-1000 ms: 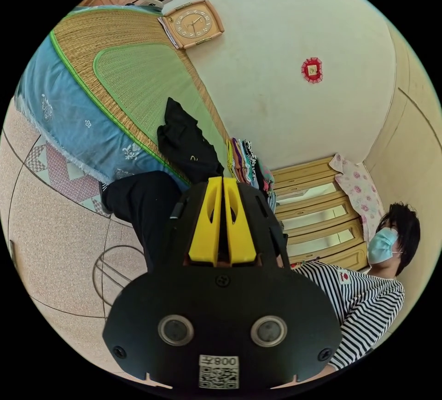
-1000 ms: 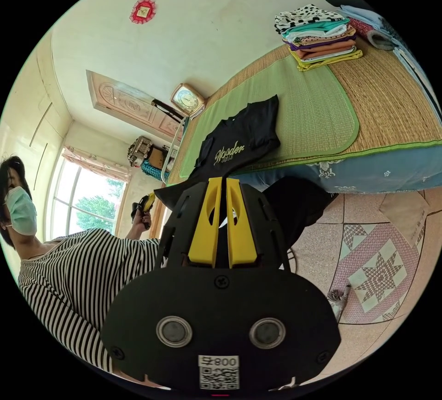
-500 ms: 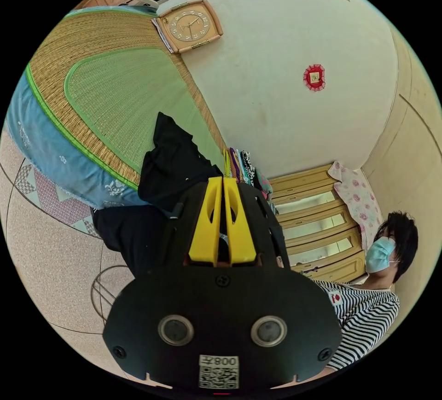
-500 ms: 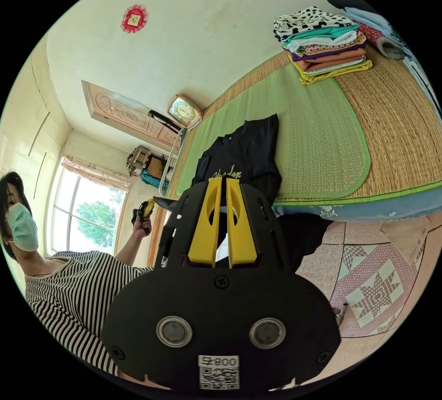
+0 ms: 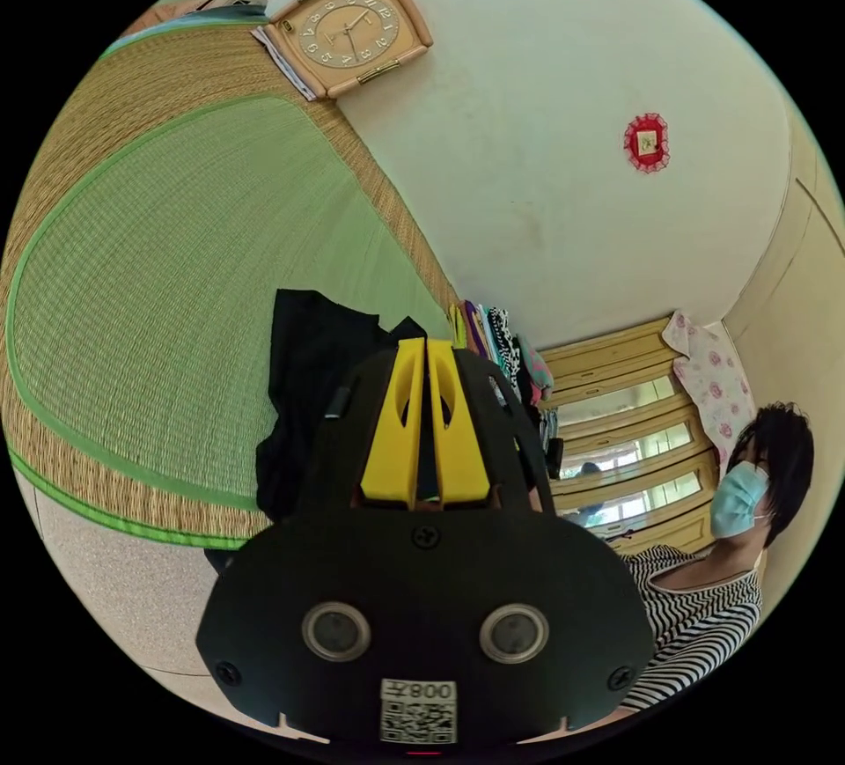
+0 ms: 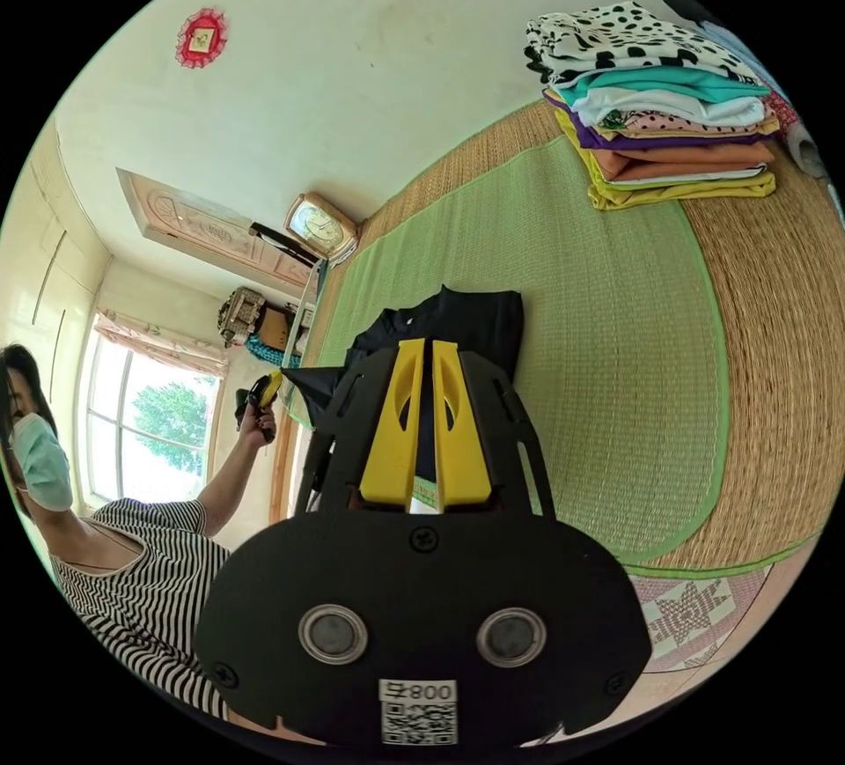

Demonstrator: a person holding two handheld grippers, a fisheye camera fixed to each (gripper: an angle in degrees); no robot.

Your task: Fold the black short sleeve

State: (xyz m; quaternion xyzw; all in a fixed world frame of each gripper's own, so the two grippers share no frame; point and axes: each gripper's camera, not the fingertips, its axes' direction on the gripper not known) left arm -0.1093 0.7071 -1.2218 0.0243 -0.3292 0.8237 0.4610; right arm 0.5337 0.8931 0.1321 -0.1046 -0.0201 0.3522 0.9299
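The green woven mat [image 6: 607, 334], bound in a brighter green edge, lies on a coarser straw mat [image 6: 775, 378]. The black short sleeve [image 6: 471, 320], soft and creased, rests on the green mat's near portion, bunched. The left gripper [image 5: 427, 349] and right gripper [image 6: 421, 349] each show yellow jaws narrowed onto black fabric. A stack of folded clothes [image 6: 656, 105] sits at the mat's far end; bare weave lies between.
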